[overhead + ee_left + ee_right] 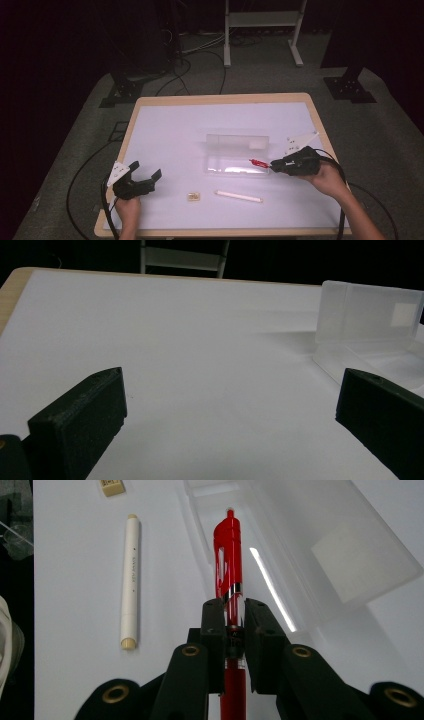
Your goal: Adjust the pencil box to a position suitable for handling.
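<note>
Far left in the high view: left gripper (145, 176) near the table's front edge, jaws spread wide, nothing between them; confirmed by the left gripper view, bare white table top (200, 355) between the black jaws. Further right, a small tan eraser-like block (194, 197), possibly labelled, too small to tell. Next, a slim white pen with cream ends (239, 196), lying flat. Behind it, an open clear plastic pencil case (238, 155), lid upright. At right, right gripper (272, 165) clamped narrow on a red plastic pen (258, 162), merely a red speck here. Sharper in the right gripper view: pen (229, 555) pinched mid-barrel, tip over the case's tray (300, 545).
</note>
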{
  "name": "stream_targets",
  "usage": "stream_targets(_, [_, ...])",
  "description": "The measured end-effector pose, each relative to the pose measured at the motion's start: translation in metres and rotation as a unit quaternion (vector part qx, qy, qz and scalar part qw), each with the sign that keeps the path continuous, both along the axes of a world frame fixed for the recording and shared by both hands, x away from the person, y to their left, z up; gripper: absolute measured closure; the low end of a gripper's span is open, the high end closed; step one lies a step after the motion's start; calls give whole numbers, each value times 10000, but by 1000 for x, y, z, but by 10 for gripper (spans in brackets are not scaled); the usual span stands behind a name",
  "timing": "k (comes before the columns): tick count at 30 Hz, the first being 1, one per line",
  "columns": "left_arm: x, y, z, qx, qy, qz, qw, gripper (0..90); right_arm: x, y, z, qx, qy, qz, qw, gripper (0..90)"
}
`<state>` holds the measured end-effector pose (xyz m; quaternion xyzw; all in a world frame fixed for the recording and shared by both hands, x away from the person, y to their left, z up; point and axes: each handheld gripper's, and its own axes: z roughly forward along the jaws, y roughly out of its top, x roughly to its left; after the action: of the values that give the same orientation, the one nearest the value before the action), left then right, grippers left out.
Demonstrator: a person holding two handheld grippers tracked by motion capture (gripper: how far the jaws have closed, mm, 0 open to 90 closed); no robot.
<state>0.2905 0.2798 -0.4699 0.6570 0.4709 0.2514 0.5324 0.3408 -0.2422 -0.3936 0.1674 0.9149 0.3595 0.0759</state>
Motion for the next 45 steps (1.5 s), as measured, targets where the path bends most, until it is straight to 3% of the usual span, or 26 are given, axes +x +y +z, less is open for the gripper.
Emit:
stream_targets(13, [0,0,0,-6,-26,2,10000,0,14,25,8,-178,-43,204,9996,790])
stream_targets(27, [0,-1,0,9,-25,2,10000,0,26,53,17,-162,-149,430,9988,790])
stream_targets(45, [0,-1,0,9,-28,-4,10000,0,35,78,15,-243,-152,657,9974,790])
